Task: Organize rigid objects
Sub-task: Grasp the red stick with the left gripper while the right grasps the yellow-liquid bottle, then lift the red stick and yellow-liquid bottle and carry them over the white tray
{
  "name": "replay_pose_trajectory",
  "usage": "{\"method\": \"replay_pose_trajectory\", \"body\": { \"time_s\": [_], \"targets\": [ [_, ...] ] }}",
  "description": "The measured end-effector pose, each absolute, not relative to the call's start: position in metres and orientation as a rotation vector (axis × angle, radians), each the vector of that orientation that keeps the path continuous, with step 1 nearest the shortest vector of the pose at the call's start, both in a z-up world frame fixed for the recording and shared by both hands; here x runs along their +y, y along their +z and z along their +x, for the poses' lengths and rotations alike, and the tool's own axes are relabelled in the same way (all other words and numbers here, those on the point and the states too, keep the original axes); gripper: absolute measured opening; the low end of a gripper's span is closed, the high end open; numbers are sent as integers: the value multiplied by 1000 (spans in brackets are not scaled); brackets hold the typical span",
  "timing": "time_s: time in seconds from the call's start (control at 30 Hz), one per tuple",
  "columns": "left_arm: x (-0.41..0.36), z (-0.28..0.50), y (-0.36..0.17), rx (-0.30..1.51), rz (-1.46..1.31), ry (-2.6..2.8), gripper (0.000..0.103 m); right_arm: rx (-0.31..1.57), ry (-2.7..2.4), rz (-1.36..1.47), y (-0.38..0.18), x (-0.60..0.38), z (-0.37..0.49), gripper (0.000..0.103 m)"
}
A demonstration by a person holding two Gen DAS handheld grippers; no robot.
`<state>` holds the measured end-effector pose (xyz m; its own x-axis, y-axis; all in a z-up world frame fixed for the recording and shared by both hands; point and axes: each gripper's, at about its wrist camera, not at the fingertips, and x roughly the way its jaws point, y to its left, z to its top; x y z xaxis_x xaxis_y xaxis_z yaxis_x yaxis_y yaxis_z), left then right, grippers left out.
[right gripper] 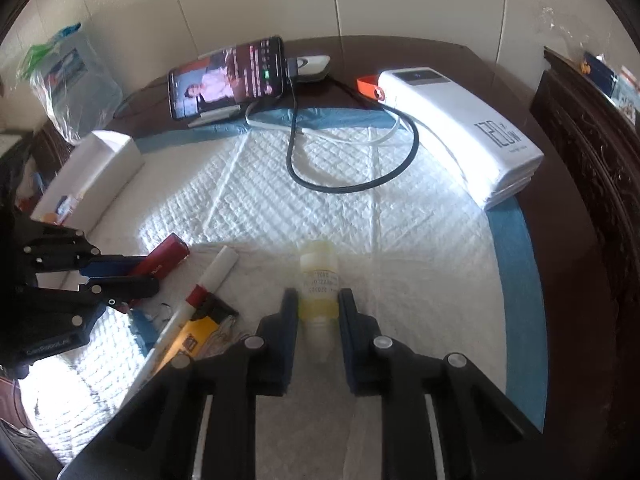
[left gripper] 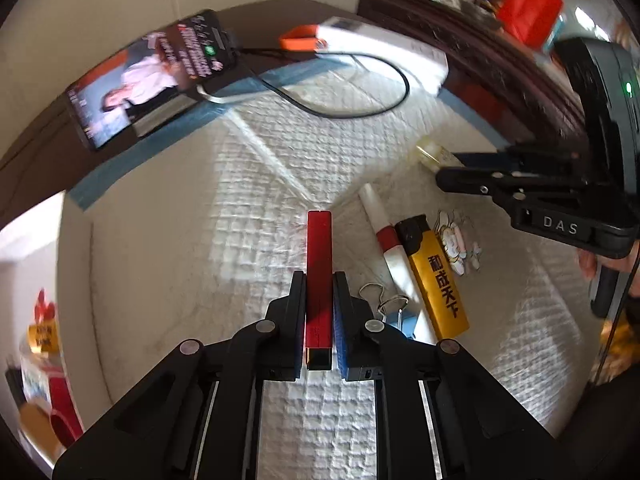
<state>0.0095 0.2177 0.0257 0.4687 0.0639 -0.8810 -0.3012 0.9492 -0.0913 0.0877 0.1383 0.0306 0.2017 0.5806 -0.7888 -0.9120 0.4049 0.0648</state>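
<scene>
A slim red bar lies on the white quilted pad, and my left gripper is shut on its near half. In the right wrist view the red bar shows at the left, in the left gripper. A small bottle of yellowish liquid lies on the pad with my right gripper shut on its lower body. From the left wrist view, the bottle sticks out of the right gripper at the right edge.
A white pen with a red band, a yellow lighter and a binder clip lie just right of the red bar. At the back stand a phone, a white power bank with a looped cable, and a white box at the left.
</scene>
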Motion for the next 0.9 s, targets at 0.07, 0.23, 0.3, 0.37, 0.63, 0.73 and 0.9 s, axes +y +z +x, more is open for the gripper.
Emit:
{"method": "replay_pose_trajectory", "body": {
  "time_s": [0.07, 0.23, 0.3, 0.37, 0.63, 0.73, 0.9],
  "targets": [
    [217, 1, 38, 1028, -265, 240, 11, 832, 1111, -426, 42, 133, 85, 19],
    [209, -35, 88, 892, -312, 288, 11, 796, 1188, -217, 86, 113, 70, 19],
    [209, -50, 110, 831, -328, 319, 11, 759, 1222, -160, 106, 108, 63, 19],
    [214, -62, 127, 783, -347, 355, 11, 717, 1248, -104, 126, 103, 58, 19],
    [238, -151, 221, 539, -389, 543, 12, 504, 1374, 115, 234, 74, 43, 19],
    [237, -186, 254, 439, -373, 609, 12, 388, 1431, 193, 281, 63, 31, 19],
    [231, -240, 292, 324, -351, 693, 12, 221, 1522, 240, 331, 53, -3, 19]
  ]
}}
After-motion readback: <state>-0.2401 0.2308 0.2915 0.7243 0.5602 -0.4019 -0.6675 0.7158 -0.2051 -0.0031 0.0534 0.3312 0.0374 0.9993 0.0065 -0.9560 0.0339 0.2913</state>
